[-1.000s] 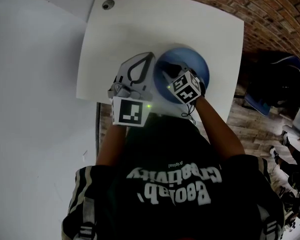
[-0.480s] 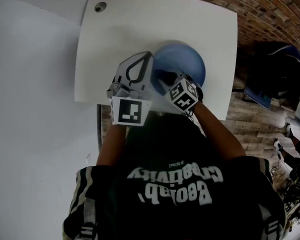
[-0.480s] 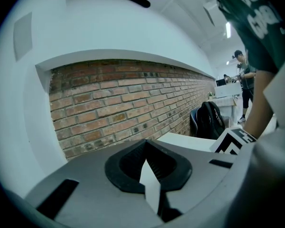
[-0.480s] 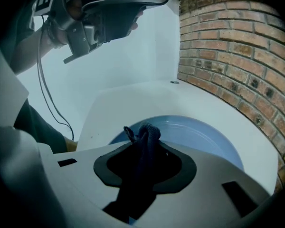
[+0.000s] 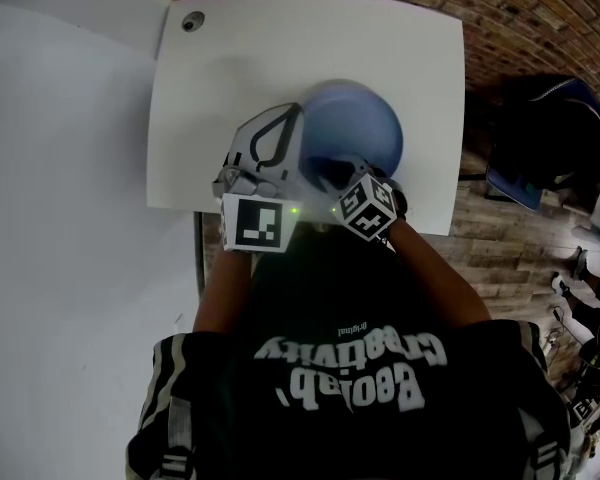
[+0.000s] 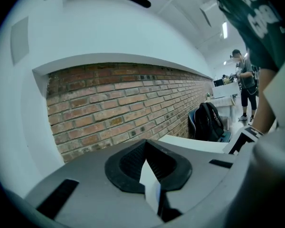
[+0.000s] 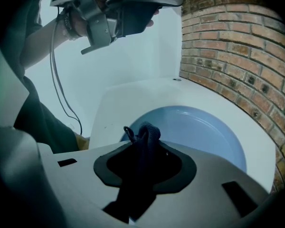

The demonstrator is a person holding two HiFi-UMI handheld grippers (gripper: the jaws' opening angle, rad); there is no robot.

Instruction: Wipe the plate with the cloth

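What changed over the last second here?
The right gripper, jaws shut on the dark cloth, slid back across the blue plate toward the person, to its near rim. The left gripper stayed raised beside the plate, which kept its place.

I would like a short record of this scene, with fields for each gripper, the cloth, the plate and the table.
table: white, beside a brick wall
plate: blue, lies on the table, looks bare
cloth: dark, pinched between the right gripper's jaws
right gripper: shut on the cloth, at the plate's near rim; contact with the plate unclear
left gripper: jaws together, nothing held, raised above the table to the plate's left
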